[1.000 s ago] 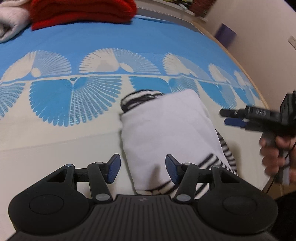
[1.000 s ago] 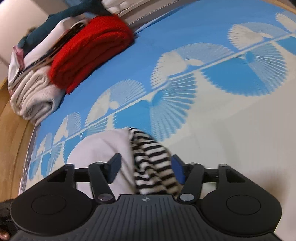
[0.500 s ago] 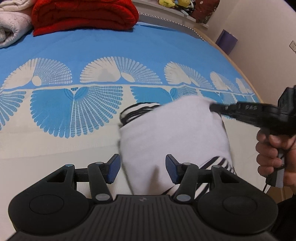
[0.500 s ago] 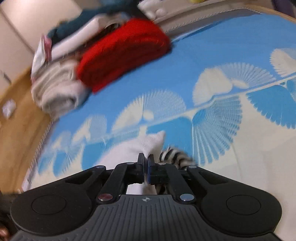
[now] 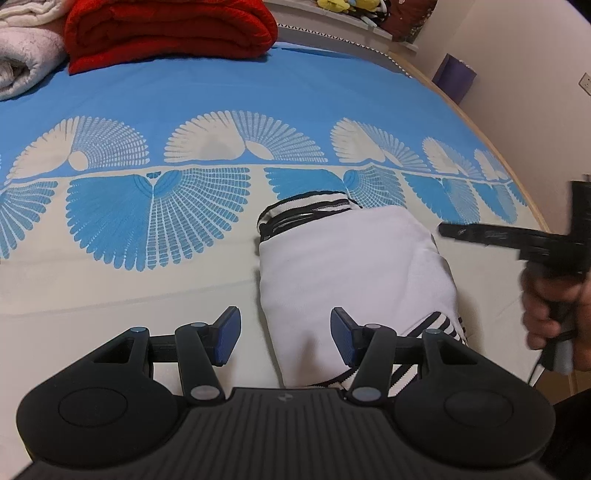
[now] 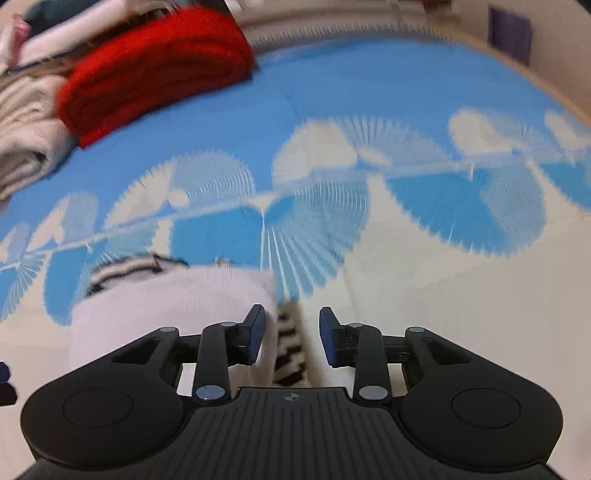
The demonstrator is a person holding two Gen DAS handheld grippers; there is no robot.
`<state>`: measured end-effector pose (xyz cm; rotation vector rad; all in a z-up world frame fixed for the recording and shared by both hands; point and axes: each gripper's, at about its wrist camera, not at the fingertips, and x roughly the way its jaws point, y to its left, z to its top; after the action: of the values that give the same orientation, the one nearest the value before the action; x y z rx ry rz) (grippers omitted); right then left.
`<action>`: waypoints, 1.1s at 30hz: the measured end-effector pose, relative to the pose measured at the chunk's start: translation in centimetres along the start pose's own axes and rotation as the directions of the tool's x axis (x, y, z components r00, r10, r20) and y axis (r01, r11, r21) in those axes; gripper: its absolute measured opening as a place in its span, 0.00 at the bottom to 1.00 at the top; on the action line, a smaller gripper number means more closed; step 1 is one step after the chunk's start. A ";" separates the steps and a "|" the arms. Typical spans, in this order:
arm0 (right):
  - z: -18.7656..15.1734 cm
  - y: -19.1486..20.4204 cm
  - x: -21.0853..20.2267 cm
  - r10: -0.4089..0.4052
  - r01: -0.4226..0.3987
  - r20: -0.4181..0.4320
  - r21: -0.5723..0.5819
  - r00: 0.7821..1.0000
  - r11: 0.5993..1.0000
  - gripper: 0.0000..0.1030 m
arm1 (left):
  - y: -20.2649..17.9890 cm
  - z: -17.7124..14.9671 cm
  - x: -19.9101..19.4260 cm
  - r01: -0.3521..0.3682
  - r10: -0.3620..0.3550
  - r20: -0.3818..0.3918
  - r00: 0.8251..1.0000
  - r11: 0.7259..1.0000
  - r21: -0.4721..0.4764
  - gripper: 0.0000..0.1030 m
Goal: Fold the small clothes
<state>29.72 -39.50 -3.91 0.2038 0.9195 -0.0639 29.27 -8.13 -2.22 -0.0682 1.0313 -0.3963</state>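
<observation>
A small white garment with black-and-white striped trim point(image 5: 351, 266) lies folded on the bed; it also shows in the right wrist view point(image 6: 173, 302). My left gripper point(image 5: 284, 338) is open and empty, its jaws either side of the garment's near end. My right gripper point(image 6: 291, 336) is open and empty just over the garment's right edge, with striped trim point(image 6: 291, 350) between its jaws. The right gripper also shows from the side at the right of the left wrist view point(image 5: 517, 236), held by a hand.
The bedspread point(image 5: 258, 92) is blue and cream with fan patterns. A folded red blanket point(image 5: 166, 29) and a pale folded blanket point(image 5: 22, 62) lie at the far end. The bed's wooden edge point(image 5: 517, 177) and the wall run along the right.
My right gripper shut on the garment's white layer and drew it over the striped part, then opened and let go. The left gripper stayed open and still.
</observation>
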 end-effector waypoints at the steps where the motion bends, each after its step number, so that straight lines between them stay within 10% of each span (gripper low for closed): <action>1: -0.1 -0.3 -0.9 0.033 -0.032 0.028 -0.021 0.999 0.999 0.33 | 0.0 0.0 0.0 0.000 0.000 0.001 1.000 1.000 -0.001 0.57; 8: -4.0 0.3 -4.4 0.370 -0.390 -0.125 -0.313 0.921 0.866 0.33 | -0.1 0.4 -0.1 0.007 -0.007 0.015 1.000 1.000 -0.013 0.57; 15: -9.7 -1.3 0.3 0.089 -0.306 -0.441 -0.449 0.893 0.839 0.32 | -1.4 1.0 1.5 0.025 -0.025 0.013 1.000 1.000 0.000 0.57; 27: -10.0 -2.8 0.2 0.077 -0.302 -0.460 -0.438 0.884 0.847 0.32 | -5.0 -1.4 9.7 -0.076 0.091 -0.056 0.994 0.969 0.235 0.48; 33: -4.0 -5.8 -5.4 0.365 -0.395 -0.178 -0.177 0.914 0.902 0.33 | -4.6 -0.2 4.4 0.075 -0.071 -0.026 0.997 0.970 0.230 0.48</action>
<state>22.46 -44.59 -2.80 0.1908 1.0051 0.4159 29.74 -13.91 -4.87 0.1068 0.9960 -0.5830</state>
